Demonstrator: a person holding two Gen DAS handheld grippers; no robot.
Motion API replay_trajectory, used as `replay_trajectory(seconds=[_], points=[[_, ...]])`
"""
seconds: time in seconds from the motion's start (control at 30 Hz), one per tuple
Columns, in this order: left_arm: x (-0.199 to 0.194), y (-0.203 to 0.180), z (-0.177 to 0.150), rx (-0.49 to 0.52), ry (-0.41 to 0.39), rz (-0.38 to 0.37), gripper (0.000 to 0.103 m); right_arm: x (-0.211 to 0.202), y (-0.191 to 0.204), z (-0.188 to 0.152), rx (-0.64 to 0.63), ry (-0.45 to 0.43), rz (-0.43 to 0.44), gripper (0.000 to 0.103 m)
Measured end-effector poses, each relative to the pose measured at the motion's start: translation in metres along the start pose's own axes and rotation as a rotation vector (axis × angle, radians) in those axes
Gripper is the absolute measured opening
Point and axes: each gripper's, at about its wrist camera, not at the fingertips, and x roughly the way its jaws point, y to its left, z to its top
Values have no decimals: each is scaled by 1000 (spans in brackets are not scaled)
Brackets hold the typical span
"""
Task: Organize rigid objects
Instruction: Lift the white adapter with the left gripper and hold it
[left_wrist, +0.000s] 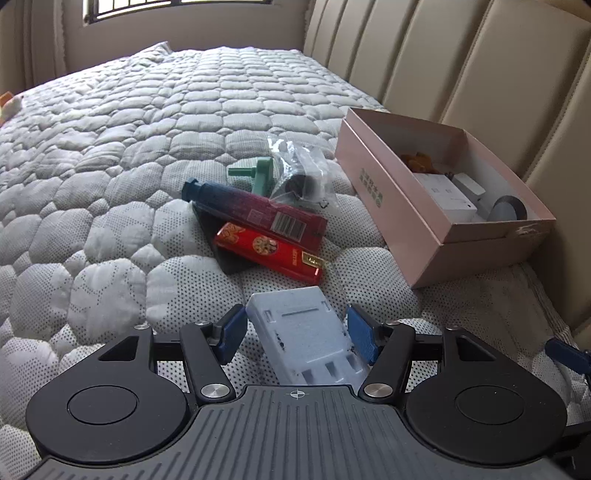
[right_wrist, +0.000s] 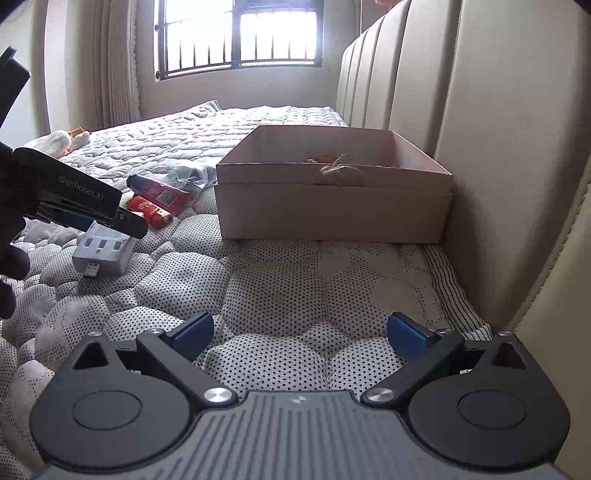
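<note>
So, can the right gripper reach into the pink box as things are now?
Probably yes. The right gripper is open and empty, the pink box stands straight ahead with no lid, and only bare mattress lies between. It must rise over the near wall.

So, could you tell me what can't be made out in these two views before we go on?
- Pink box contents: right wrist view, near wall hides all but an orange scrap and some fibres.
- White adapter: left wrist view, near end hidden by the gripper body; whether the left gripper pads touch it is unclear.
- Plastic bag contents: dark, creased film obscures them.
- Black flat item: mostly covered by the red boxes.
</note>
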Motion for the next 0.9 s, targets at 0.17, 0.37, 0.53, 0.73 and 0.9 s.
replay_trajectory(seconds=[0.17,0.37,0.53,0.73,0.9], points=[[4,-9,-8,15,10,0,67,0,-1,0,4,1,1,100],[0,-8,-11,20,11,-19,67,1,-1,0,5,6,2,100],[-7,-1,-16,8,34,-80,67,4,4,1,-17,20,-18,100],[-25,12,-21,-50,62,-142,67,5,2,1,-16,25,-24,100],[-28,-1,-31,8,87,-102,67,4,2,0,-18,21,-26,100]])
